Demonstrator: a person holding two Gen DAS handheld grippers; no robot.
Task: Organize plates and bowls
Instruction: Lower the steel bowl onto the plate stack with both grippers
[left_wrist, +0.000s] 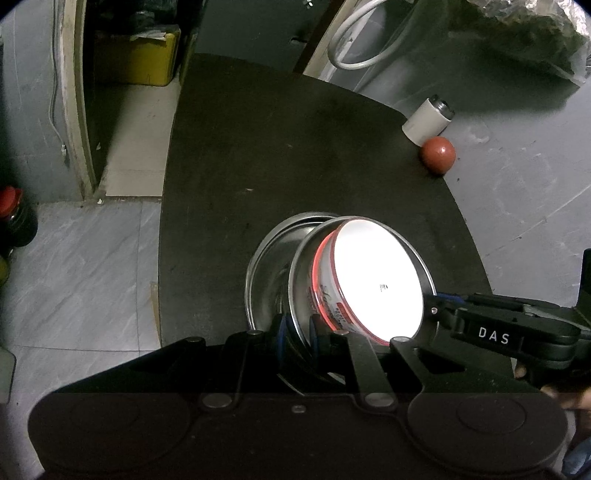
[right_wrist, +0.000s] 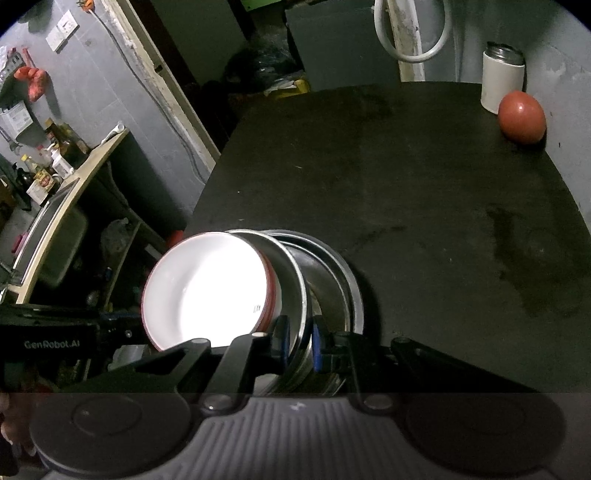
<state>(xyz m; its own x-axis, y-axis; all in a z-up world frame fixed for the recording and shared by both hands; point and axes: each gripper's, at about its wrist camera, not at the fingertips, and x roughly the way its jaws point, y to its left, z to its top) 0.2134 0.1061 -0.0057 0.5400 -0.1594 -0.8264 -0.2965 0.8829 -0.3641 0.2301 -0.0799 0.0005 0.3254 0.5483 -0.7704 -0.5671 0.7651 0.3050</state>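
A stack of dishes is held tilted above the dark table (left_wrist: 295, 155): a white bowl with a red rim (left_wrist: 376, 277) sits inside a steel bowl (left_wrist: 301, 273), which rests in a steel plate (left_wrist: 258, 273). My left gripper (left_wrist: 297, 332) is shut on the steel bowl's rim at the near side. My right gripper (right_wrist: 299, 338) is shut on the same steel rim (right_wrist: 295, 280) from the opposite side; the white bowl (right_wrist: 203, 288) shows to its left. The right gripper also shows in the left wrist view (left_wrist: 439, 306).
A white cylinder jar (left_wrist: 428, 120) and a red ball (left_wrist: 439, 154) stand at the table's far right corner by the wall. The table edge drops to tiled floor (left_wrist: 81, 266) on the left. Shelves with bottles (right_wrist: 55, 155) stand left.
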